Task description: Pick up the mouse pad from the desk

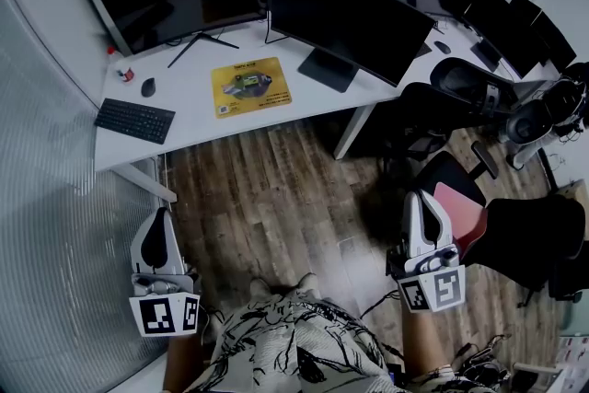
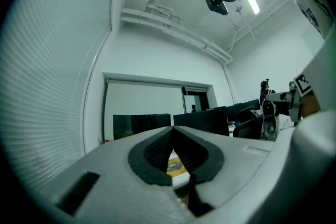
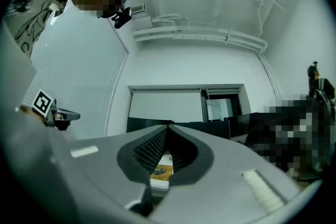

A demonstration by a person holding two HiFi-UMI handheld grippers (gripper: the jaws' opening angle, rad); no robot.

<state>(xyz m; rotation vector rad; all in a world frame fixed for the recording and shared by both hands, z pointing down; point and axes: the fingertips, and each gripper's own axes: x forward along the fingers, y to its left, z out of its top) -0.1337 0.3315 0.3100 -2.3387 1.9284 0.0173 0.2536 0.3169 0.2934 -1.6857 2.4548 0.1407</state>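
Head view: the mouse pad [image 1: 251, 86] lies flat on the worktop [image 1: 198, 122], upper centre, well apart from the left gripper [image 1: 160, 216] and right gripper [image 1: 425, 196], both with fingers together, empty. Being thin, it may slide rather than lift.

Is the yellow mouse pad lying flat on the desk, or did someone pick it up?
Lying flat. The mouse pad rests spread on the desk; the left gripper and right gripper hang away from it.

No legible text; mouse pad [image 1: 251, 86] print unreadable.
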